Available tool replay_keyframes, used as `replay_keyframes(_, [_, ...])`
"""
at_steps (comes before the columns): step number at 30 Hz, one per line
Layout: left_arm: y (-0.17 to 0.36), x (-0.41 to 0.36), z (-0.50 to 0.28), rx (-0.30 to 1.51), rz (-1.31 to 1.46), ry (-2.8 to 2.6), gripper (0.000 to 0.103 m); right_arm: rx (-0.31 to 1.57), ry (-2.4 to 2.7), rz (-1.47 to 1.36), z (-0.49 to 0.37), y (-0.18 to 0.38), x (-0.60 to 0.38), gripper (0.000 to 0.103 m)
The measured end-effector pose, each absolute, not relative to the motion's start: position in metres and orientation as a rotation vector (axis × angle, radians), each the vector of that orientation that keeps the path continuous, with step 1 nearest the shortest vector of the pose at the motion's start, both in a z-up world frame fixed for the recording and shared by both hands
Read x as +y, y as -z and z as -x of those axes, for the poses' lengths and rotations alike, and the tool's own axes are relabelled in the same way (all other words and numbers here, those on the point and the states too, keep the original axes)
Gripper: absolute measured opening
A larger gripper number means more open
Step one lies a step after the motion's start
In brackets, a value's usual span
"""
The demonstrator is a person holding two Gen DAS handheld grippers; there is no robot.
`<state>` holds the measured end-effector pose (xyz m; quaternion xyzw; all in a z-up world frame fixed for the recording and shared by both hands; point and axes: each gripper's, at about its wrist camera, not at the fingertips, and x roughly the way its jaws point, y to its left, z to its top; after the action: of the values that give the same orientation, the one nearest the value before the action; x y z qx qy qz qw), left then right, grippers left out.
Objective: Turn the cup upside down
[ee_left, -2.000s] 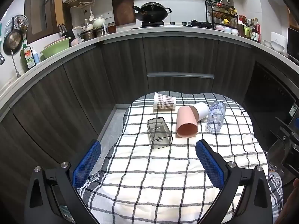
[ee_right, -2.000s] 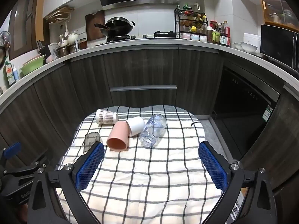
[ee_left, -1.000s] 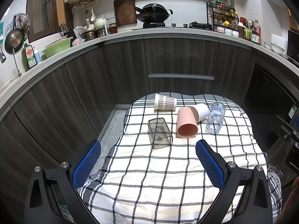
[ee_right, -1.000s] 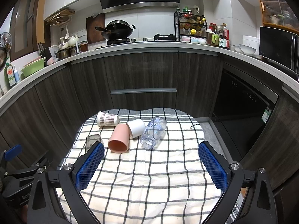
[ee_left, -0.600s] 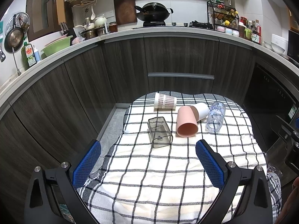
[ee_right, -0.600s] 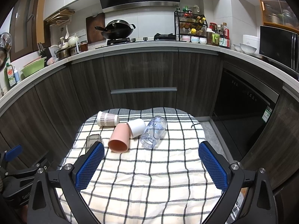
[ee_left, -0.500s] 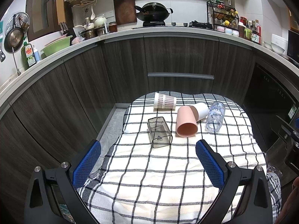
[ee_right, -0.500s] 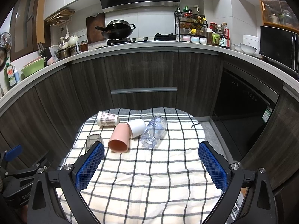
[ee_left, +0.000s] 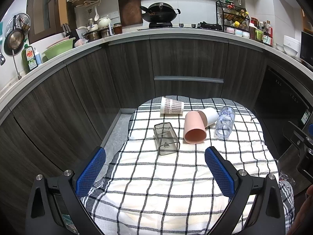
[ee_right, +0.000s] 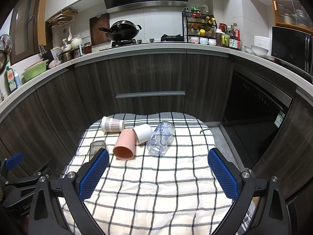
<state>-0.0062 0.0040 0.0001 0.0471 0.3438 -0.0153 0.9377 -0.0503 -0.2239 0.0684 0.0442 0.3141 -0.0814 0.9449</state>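
Five cups lie sideways on far half of checked cloth (ee_left: 156,186): patterned paper cup (ee_left: 172,108), pink plastic cup (ee_left: 194,130), white cup (ee_left: 209,116), clear round cup (ee_left: 225,125), smoky square cup (ee_left: 166,141). Left gripper (ee_left: 155,167) and right gripper (ee_right: 158,171) both spread wide, holding nothing, over bare near half.

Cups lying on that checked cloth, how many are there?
5, all on their sides: a patterned paper cup farthest back, a pink cup in the middle touching a white cup, a clear bottle-like cup rightmost, and a smoky square cup nearest left.
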Motion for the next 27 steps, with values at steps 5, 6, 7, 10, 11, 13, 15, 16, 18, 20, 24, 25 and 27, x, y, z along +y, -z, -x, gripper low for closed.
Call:
replay_keyframes(5, [-0.0003,0.0028,0.0059,0.703,-0.097,0.031,0.103,0.641,0.165,-0.091,0.0503,-0.0686,-0.2244,0.101])
replay_keyframes(6, [-0.0003,0.0028,0.0057,0.703,-0.098,0.032,0.103,0.641,0.165,-0.091,0.0502,-0.0685,-0.2243,0.101])
replay_keyframes(7, [-0.0003,0.003,0.0059,0.704,-0.097,0.032,0.103,0.641,0.165,-0.091,0.0508,-0.069,-0.2234,0.101])
replay_keyframes(10, [-0.0002,0.0024,0.0056,0.705,-0.098,0.033,0.103,0.641,0.166,-0.091,0.0505,-0.0684,-0.224,0.101])
replay_keyframes(11, [-0.0001,0.0021,0.0055,0.706,-0.098,0.033,0.103,0.642,0.165,-0.092,0.0503,-0.0683,-0.2245,0.101])
replay_keyframes(13, [0.0,0.0021,0.0055,0.706,-0.097,0.033,0.103,0.642,0.166,-0.093,0.0504,-0.0677,-0.2244,0.101])
replay_keyframes(15, [0.0001,0.002,0.0055,0.707,-0.098,0.034,0.103,0.642,0.165,-0.094,0.0505,-0.0676,-0.2243,0.101])
replay_keyframes(16, [0.0002,0.0019,0.0056,0.707,-0.098,0.034,0.103,0.643,0.165,-0.093,0.0502,-0.0675,-0.2247,0.101])
replay_keyframes(18, [0.0001,0.002,0.0056,0.705,-0.098,0.034,0.103,0.643,0.165,-0.093,0.0501,-0.0673,-0.2252,0.101])
replay_keyframes(20, [0.0001,0.0022,0.0054,0.708,-0.097,0.035,0.103,0.644,0.164,-0.093,0.0505,-0.0676,-0.2248,0.101])
replay_keyframes(24, [0.0003,0.0018,0.0055,0.707,-0.098,0.033,0.103,0.641,0.165,-0.094,0.0501,-0.0658,-0.2259,0.101])
replay_keyframes(25, [0.0004,0.0021,0.0056,0.707,-0.098,0.033,0.103,0.642,0.165,-0.095,0.0503,-0.0658,-0.2257,0.101])
replay_keyframes(27, [0.0004,0.0022,0.0054,0.706,-0.098,0.034,0.103,0.643,0.164,-0.096,0.0506,-0.0661,-0.2254,0.101])
